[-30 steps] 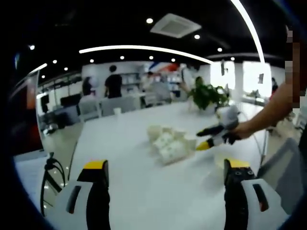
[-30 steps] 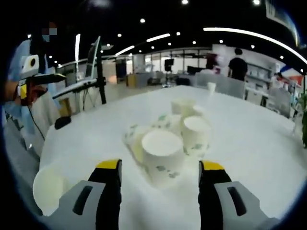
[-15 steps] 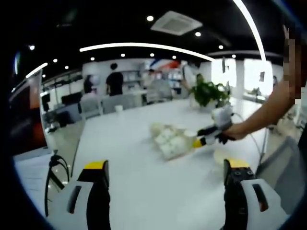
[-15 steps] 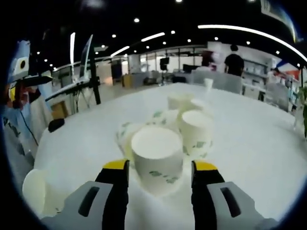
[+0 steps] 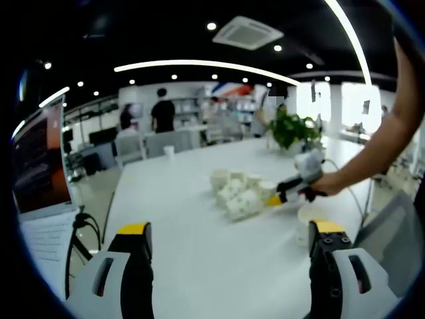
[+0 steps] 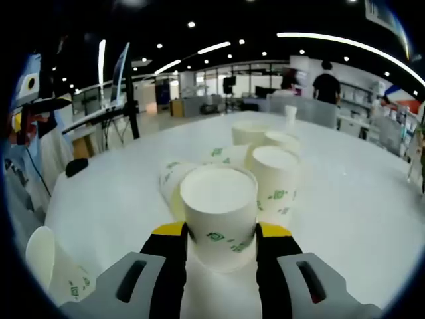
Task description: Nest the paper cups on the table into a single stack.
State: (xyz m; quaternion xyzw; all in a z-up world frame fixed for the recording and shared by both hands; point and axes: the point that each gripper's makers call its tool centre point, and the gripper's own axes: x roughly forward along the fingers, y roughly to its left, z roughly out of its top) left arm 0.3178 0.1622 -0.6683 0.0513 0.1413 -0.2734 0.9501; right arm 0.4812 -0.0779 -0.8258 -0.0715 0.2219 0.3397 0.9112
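At lower centre of the right gripper view, my right gripper [image 6: 220,234] has its jaws closed against an upright paper cup [image 6: 219,211], while my left gripper [image 5: 229,242] hangs wide open, well apart.

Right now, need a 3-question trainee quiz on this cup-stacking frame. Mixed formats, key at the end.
1. True or false: the right gripper has its fingers on either side of an upright paper cup.
2. Multiple choice: the left gripper is A) shut on a cup, B) open with bare white table between its fingers, C) resting on the potted plant.
3. Fill in: in the right gripper view, one cup on its side lies at the lower ____ of the view.

Key: 1 true; 2 B; 3 left.
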